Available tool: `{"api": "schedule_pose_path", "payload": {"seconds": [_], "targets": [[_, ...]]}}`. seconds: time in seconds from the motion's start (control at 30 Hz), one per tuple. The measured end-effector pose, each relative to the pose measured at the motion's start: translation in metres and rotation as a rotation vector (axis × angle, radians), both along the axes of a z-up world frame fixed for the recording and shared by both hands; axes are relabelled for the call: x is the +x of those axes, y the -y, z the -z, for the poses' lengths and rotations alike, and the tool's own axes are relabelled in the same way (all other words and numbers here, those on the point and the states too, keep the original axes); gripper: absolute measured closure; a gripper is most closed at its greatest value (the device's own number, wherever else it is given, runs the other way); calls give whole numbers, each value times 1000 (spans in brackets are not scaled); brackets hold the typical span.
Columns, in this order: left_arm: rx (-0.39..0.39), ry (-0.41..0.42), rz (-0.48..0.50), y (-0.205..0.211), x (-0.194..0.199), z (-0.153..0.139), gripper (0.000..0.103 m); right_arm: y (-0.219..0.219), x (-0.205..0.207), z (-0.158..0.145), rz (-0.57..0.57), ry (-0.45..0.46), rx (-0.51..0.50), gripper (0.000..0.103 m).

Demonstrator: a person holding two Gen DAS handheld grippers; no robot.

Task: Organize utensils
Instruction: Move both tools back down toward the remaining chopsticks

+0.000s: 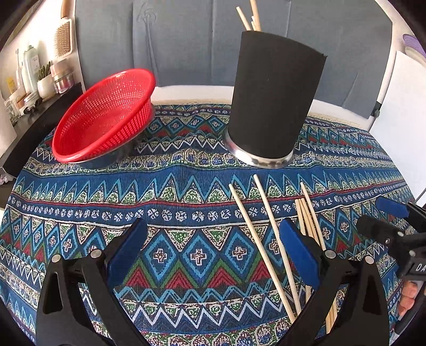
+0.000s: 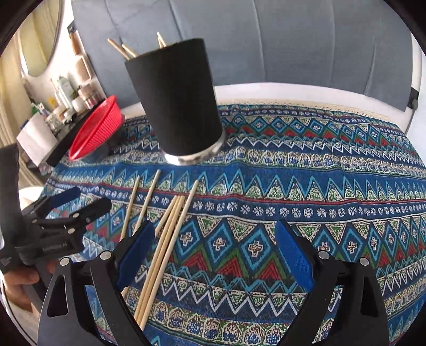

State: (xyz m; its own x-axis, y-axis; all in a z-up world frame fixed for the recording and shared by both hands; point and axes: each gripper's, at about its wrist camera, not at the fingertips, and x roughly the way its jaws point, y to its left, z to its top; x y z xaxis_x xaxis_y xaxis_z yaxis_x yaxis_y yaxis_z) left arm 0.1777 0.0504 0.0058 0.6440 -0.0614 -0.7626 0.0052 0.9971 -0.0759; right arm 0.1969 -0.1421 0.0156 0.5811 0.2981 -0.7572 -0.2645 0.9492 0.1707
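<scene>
Several wooden chopsticks (image 1: 269,226) lie loose on the patterned cloth, in front of a tall black holder (image 1: 271,101) that has a few chopsticks (image 1: 250,16) standing in it. My left gripper (image 1: 213,247) is open and empty, low over the cloth, with the loose sticks beside and under its right finger. In the right wrist view the loose chopsticks (image 2: 165,234) lie by the left finger of my right gripper (image 2: 215,252), which is open and empty. The holder (image 2: 178,101) stands beyond them. Each gripper shows in the other's view: the right (image 1: 394,223) and the left (image 2: 66,210).
A red mesh basket (image 1: 106,114) sits tilted on a metal bowl at the cloth's far left, also in the right wrist view (image 2: 95,130). A dark shelf (image 1: 40,106) with jars and bottles stands to the left. A blue-grey sofa back (image 2: 266,40) rises behind the table.
</scene>
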Motion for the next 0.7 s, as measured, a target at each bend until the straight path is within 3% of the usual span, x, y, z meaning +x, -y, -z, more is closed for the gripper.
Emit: {"api": "schedule_pose_path", "payload": {"seconds": [0.17, 0.47, 0.7], "targets": [[8, -70, -20, -6, 10, 14, 6, -11, 2, 19, -20, -60, -67, 16], [-77, -111, -42, -12, 23, 22, 6, -15, 11, 29, 4, -104, -62, 16], [16, -116, -53, 7, 31, 27, 6, -35, 16, 33, 6, -96, -132, 15]]}}
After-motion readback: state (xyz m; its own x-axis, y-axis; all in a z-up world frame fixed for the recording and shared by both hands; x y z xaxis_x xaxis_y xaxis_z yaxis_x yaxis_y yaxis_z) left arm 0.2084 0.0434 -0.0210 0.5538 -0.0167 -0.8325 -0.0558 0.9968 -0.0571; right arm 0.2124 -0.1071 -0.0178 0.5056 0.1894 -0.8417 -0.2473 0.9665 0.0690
